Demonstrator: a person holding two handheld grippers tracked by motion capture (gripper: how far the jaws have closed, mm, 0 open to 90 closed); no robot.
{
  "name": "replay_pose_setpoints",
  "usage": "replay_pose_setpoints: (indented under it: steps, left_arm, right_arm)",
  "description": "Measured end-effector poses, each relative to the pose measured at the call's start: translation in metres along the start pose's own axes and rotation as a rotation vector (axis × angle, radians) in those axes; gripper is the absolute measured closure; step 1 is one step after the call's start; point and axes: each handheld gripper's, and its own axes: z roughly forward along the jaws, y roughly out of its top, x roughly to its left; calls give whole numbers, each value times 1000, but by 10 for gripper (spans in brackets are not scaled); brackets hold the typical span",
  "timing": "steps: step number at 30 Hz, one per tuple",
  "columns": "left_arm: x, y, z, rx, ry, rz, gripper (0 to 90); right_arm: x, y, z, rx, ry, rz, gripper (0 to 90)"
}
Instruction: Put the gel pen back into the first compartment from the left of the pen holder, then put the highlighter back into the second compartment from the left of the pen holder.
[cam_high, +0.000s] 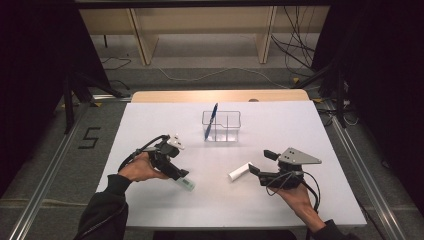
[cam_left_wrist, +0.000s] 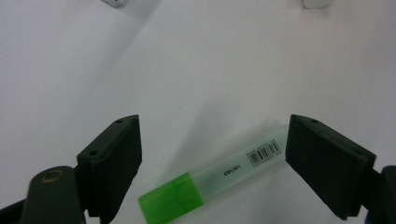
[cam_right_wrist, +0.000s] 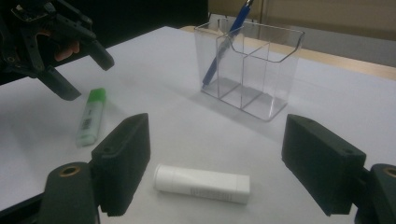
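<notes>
**Two hand-held grippers poised over markers**

White worktop (cam_high: 280, 200) carries a clear organiser (cam_high: 222, 126) holding a blue pen (cam_high: 212, 121); left hand-held gripper (cam_left_wrist: 212, 154) gapes wide, straddling the green-capped highlighter (cam_left_wrist: 212, 179) without touching; right hand-held gripper (cam_right_wrist: 215, 154) gapes wide around the white tube (cam_right_wrist: 201, 183) lying flat.

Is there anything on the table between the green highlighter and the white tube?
No. In the high view, only bare white table separates the green highlighter from the white tube. The right gripper view shows the same empty stretch.
</notes>
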Motion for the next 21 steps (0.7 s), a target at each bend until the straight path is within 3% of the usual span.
replay_pose_setpoints:
  steps: [5, 17, 21]
  left_arm:
    - [0, -4, 1, 25, -5, -3, 175]
    - [0, -9, 11, 109, 7, 52, 169]
    - [1, -10, 13, 108, 4, 54, 169]
  right_arm:
    - [0, 0, -1, 3, 0, 4, 245]
    - [0, -1, -1, 6, -3, 8, 245]
    - [0, -1, -1, 7, -1, 9, 245]
